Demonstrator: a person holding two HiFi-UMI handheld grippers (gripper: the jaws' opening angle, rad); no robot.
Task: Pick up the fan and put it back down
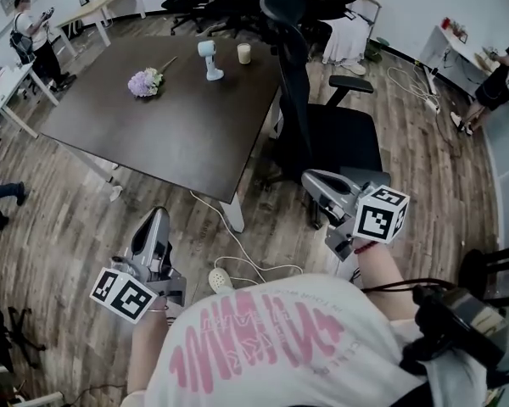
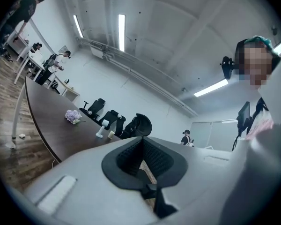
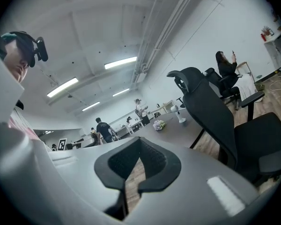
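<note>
The small pale blue fan (image 1: 209,60) stands upright on the far side of the dark brown table (image 1: 178,134). It also shows far off as the fan (image 2: 101,128) in the left gripper view and the fan (image 3: 180,114) in the right gripper view. My left gripper (image 1: 157,217) is held over the wooden floor, short of the table's near corner, jaws shut and holding nothing. My right gripper (image 1: 312,179) hovers beside the black office chair, also shut and holding nothing. Both are well away from the fan. Seen along their own jaws, the left gripper (image 2: 143,140) and right gripper (image 3: 139,142) have pads that meet.
A bunch of lilac flowers (image 1: 145,82) and a cream cup (image 1: 244,53) share the table with the fan. A black office chair (image 1: 322,117) stands at the table's right edge, just ahead of my right gripper. A white cable (image 1: 246,265) trails across the floor. People stand near desks along the walls.
</note>
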